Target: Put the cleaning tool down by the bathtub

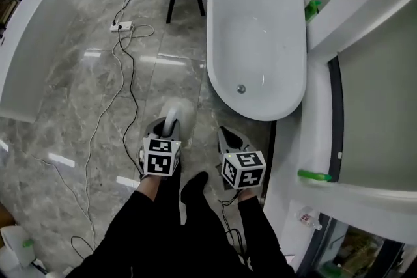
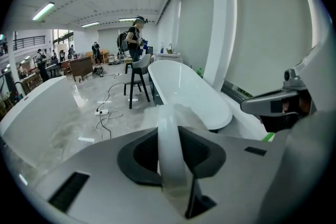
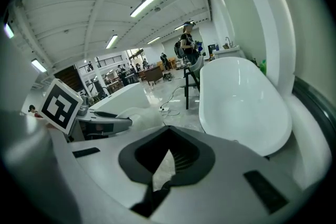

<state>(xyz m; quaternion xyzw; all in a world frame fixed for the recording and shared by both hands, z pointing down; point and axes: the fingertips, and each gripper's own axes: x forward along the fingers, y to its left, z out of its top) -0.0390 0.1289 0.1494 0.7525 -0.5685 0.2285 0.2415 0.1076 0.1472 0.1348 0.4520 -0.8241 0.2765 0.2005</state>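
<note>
Between the jaws of my left gripper [image 1: 167, 133] the curved white plastic handle of the cleaning tool [image 2: 169, 144] sits clamped, above the grey marble floor [image 1: 71, 94] just before the white oval bathtub [image 1: 257, 36]; I judge I must next lower and release it there, avoiding the thin cables [image 1: 133, 97] at left, while my right gripper [image 1: 231, 140] is closed, empty.

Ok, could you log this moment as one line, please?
left gripper: shut on cleaning tool | right gripper: shut, empty | bathtub: just ahead | step: tool not yet set down
</note>
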